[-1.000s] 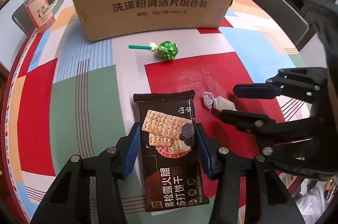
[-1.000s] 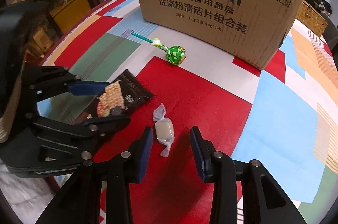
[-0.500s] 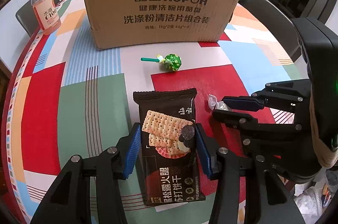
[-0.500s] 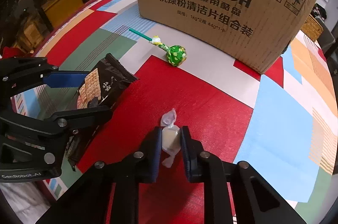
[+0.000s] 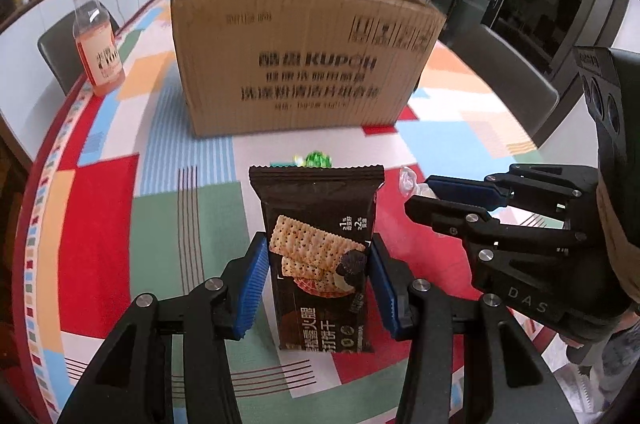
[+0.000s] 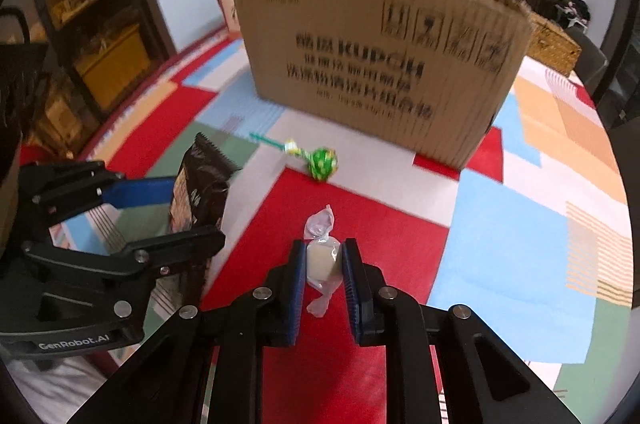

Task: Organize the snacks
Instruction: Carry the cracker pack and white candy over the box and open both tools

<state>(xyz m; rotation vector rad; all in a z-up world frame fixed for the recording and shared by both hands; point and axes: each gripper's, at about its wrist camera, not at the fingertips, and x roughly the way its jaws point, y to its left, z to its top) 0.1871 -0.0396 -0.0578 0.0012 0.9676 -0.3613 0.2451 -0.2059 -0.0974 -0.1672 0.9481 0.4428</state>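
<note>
Progress: two snacks gripped and lifted clear of the tablecloth (image 6: 500,224); none seen boxed yet; one still lies loose.

1. Cracker packet (image 5: 320,244). Flat, glossy dark film pouch with crimped, saw-toothed ends. Clenched by its sides in the left gripper (image 5: 316,282), at 6 o'clock in the left view, hanging upright.
2. Wrapped candy (image 6: 323,260). Pale soft lump in clear crinkly twist-wrap. Pinched between the right gripper (image 6: 323,278) pads, at 6 o'clock in the right view.
3. Lollipop (image 6: 322,163). Round head in green patterned foil on a thin teal stick. On the cloth, centre of the right view, near the box front.
4. Cardboard box (image 5: 304,64). Corrugated, printed, open-topped, at 12 o'clock: the likely destination.
5. Bottle (image 5: 98,52). Clear plastic, orange drink, at 10 o'clock.
</note>
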